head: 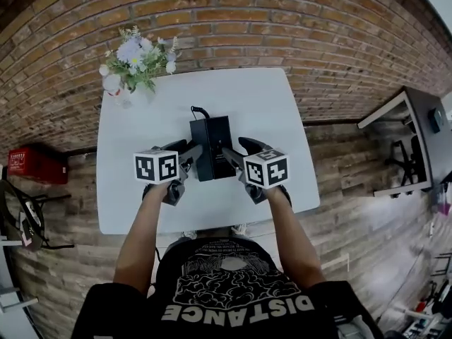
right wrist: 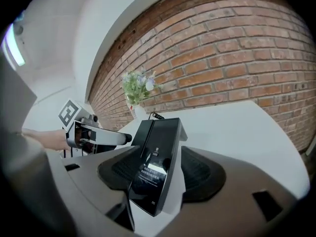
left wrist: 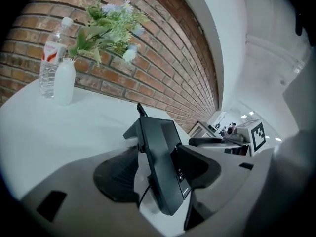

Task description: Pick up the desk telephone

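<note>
The black desk telephone (head: 212, 143) sits on the white table (head: 261, 97), near its front edge, with a cord at its far end. My left gripper (head: 192, 154) is at the phone's near left side and my right gripper (head: 229, 155) at its near right side. In the left gripper view the phone (left wrist: 160, 162) stands edge-on between the wide-apart pads, with white table showing beside it. In the right gripper view the phone (right wrist: 155, 167) likewise lies between the spread pads, with a gap at its right. I see no pad pressing on it.
A white vase of flowers (head: 134, 58) stands at the table's far left corner, with a water bottle (left wrist: 52, 58) beside it. A brick surface surrounds the table. A red crate (head: 35, 164) lies to the left and a dark desk (head: 417, 140) to the right.
</note>
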### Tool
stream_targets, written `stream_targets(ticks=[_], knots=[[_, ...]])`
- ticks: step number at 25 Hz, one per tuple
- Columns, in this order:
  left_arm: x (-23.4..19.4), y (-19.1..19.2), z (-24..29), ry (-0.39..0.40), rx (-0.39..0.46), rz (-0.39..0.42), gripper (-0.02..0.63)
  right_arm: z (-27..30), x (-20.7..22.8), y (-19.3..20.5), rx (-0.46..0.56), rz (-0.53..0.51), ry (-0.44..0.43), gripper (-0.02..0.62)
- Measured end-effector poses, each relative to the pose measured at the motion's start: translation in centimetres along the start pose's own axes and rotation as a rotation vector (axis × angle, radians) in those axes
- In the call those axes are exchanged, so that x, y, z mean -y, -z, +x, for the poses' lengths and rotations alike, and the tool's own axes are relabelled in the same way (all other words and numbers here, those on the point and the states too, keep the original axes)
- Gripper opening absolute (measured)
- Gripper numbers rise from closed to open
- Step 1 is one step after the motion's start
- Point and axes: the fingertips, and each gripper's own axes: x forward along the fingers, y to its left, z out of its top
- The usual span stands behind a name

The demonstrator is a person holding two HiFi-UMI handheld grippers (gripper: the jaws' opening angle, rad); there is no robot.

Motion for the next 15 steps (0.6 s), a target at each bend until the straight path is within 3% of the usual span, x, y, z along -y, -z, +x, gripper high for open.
stream_targets(ticks=[9,15], knots=[[-0.5,1.3,2.4,0.020,-0.020,-0.132,0.256,2.9,0.8,2.0,-0.107,0.065,-0.149,0.268],[-0.4,2.4,4.2,0.056,-0.061,-0.196,0.256,4.4,0.7,3.1,-0.162,0.099,-0.202,0.272]])
